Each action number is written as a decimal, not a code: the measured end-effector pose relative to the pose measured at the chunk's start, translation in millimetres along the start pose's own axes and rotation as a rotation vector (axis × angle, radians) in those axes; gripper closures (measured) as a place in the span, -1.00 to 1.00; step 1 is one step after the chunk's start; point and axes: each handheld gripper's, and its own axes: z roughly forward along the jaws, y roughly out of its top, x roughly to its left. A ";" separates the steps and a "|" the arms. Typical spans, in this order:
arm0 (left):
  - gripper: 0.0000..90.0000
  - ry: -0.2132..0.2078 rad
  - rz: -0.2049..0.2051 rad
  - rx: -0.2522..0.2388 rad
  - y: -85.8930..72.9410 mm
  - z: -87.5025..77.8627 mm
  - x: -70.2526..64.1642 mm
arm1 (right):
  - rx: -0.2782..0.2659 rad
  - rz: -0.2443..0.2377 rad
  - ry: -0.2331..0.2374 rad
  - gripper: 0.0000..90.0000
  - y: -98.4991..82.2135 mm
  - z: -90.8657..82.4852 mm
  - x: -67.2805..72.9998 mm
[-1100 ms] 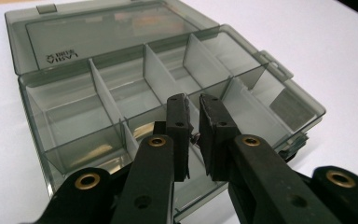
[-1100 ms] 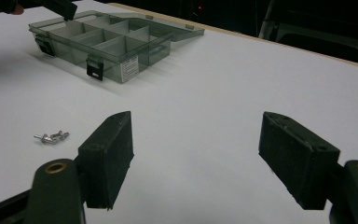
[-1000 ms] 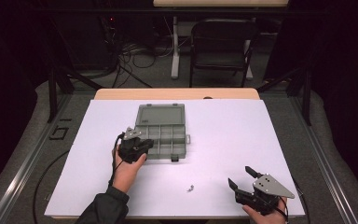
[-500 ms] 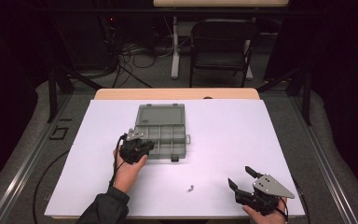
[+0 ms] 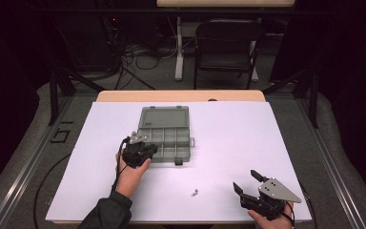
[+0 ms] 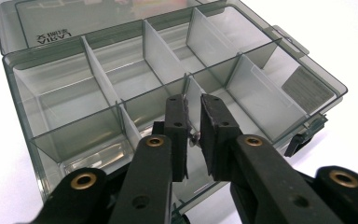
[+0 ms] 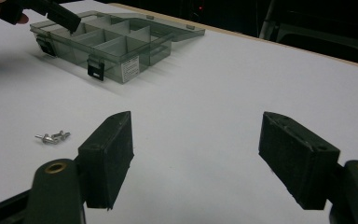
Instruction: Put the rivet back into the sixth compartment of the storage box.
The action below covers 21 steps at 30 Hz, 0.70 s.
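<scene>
A smoky-grey compartment box (image 5: 167, 125) lies open mid-table, its lid flat behind it. My left gripper (image 5: 151, 150) hovers over the box's near row (image 6: 74, 140) of compartments. Its jaws (image 6: 193, 100) have just been opening and stand a narrow gap apart, with a small silver screw (image 6: 194, 138) low between the pads. My right gripper (image 5: 244, 180) rests open near the table's front right, and nothing lies between its jaws (image 7: 198, 123). Two small silver screws (image 5: 195, 192) lie on the white tabletop ahead and left of it (image 7: 52, 137). The box (image 7: 116, 46) and the left gripper (image 7: 51, 11) also appear far off in the right gripper view.
The white table surface (image 5: 248, 129) stretches wide to the right of the box. A black chair (image 5: 226, 45) and cables sit on the floor beyond the table's far edge. Two black latches (image 7: 94, 69) hang on the box's front wall.
</scene>
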 end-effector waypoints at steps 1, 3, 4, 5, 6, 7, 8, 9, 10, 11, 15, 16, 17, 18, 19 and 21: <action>0.72 -0.011 -0.003 0.001 0.3 -1.0 0.1 | 0.000 0.000 0.000 -0.43 0.0 0.0 0.0; 0.65 -0.020 0.007 -0.005 0.7 -2.5 -0.2 | -0.002 0.000 -0.001 -0.43 -0.1 0.0 -0.1; 0.59 -0.019 0.010 -0.013 0.9 -3.2 -0.8 | -0.002 0.000 -0.001 -0.43 -0.1 0.0 -0.1; 0.53 -0.018 0.012 -0.018 1.1 -3.8 -1.2 | -0.002 0.000 -0.001 -0.43 0.0 0.0 -0.1; 0.48 -0.018 0.013 -0.025 1.2 -4.8 -1.6 | -0.005 0.001 0.000 -0.43 -0.1 0.1 -0.1; 0.43 -0.023 0.013 -0.032 1.4 -6.0 -2.1 | -0.007 -0.004 0.000 -0.43 0.0 0.3 -0.4; 0.35 -0.025 0.016 -0.041 1.5 -7.1 -2.3 | -0.008 -0.004 0.001 -0.43 0.0 0.2 -0.4; 0.26 -0.013 0.023 -0.053 1.7 -8.4 -2.8 | -0.008 -0.005 0.002 -0.43 0.1 0.1 -0.5; 0.18 -0.007 0.029 -0.063 1.9 -9.6 -3.1 | -0.009 -0.006 0.003 -0.43 0.1 0.0 -0.5; 0.10 -0.005 0.033 -0.071 2.1 -10.7 -3.2 | -0.010 -0.005 0.003 -0.43 0.2 0.0 -0.6; -0.06 -0.004 0.039 -0.115 3.3 -15.5 -5.3 | -0.009 -0.005 0.004 -0.43 0.1 0.0 -0.6; -0.10 -0.004 0.038 -0.124 3.6 -16.7 -6.2 | -0.010 -0.005 0.004 -0.43 0.1 -0.1 -0.5; -0.13 -0.008 0.039 -0.132 3.8 -17.8 -7.0 | -0.010 -0.006 0.004 -0.43 0.2 -0.2 -0.4; -0.14 -0.011 0.042 -0.135 4.0 -19.0 -7.8 | -0.011 -0.006 0.004 -0.43 0.2 -0.1 -0.5; -0.16 -0.013 0.044 -0.139 4.1 -20.2 -8.5 | -0.010 -0.006 0.003 -0.43 0.2 -0.2 -0.6; -0.19 -0.013 0.048 -0.148 4.1 -22.6 -10.5 | -0.009 -0.005 0.002 -0.43 0.2 -0.1 -0.7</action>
